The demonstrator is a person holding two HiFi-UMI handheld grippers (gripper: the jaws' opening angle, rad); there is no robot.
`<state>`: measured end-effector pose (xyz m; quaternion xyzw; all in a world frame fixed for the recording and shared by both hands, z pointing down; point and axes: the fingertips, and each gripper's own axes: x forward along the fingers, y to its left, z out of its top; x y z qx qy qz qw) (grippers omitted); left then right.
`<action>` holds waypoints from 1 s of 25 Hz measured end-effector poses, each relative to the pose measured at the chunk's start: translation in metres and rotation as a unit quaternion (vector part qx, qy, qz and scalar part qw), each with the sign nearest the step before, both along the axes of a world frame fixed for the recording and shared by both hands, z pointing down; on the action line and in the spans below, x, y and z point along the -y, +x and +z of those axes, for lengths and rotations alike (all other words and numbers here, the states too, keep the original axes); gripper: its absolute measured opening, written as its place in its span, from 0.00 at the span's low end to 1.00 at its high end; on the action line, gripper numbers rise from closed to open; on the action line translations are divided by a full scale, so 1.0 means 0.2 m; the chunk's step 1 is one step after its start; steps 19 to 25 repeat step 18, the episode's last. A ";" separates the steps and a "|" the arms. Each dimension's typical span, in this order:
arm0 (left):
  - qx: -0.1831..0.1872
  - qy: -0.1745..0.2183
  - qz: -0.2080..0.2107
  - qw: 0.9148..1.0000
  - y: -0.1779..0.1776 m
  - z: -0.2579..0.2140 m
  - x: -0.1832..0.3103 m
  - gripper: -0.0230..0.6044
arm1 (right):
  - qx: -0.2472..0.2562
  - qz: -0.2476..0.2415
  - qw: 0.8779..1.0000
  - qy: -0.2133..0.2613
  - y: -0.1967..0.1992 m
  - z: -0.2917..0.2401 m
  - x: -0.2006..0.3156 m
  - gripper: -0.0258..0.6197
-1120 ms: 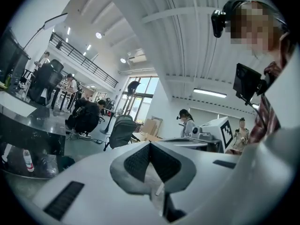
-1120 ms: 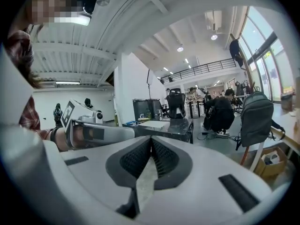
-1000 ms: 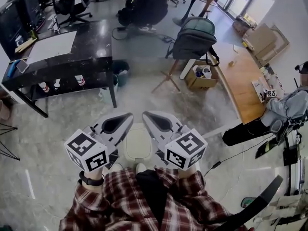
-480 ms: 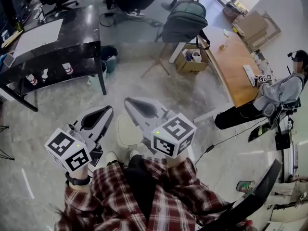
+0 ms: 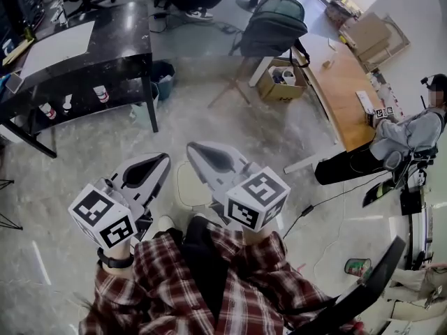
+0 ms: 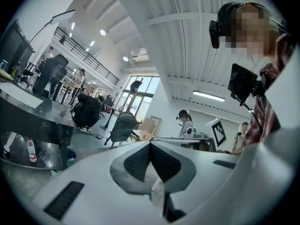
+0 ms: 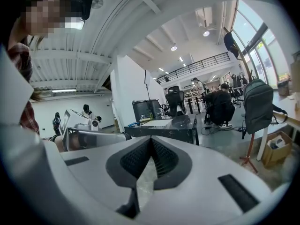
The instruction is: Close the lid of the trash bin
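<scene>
Trash bin (image 5: 187, 185): pale, on the floor below both grippers, lid apparently down. Left gripper (image 5: 159, 163), right gripper (image 5: 195, 151): jaws together, empty, held clear above it, likely because nothing is left to push.

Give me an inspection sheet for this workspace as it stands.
Surface: pale marbled floor.
Job's things: white trash bin between the grippers; lid looks down.
Clutter: cardboard box; bottles under the black table.
Grippers: left gripper shut, empty; right gripper shut, empty.
Cables: black cable across the floor.
Surroundings: wooden table, seated person, backpack on a stand.
</scene>
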<state>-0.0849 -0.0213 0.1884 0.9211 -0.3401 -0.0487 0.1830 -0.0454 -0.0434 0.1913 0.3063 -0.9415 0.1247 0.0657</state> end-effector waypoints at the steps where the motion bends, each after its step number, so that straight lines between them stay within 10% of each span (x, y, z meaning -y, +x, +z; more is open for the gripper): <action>1: 0.000 0.000 0.001 1.000 0.00 0.00 0.00 0.05 | -0.001 0.000 1.000 -0.001 0.00 0.01 0.00 0.06; 25: 0.000 0.006 0.008 1.000 -0.04 -0.01 -0.01 0.05 | -0.008 -0.005 1.000 0.003 -0.07 0.02 0.01 0.06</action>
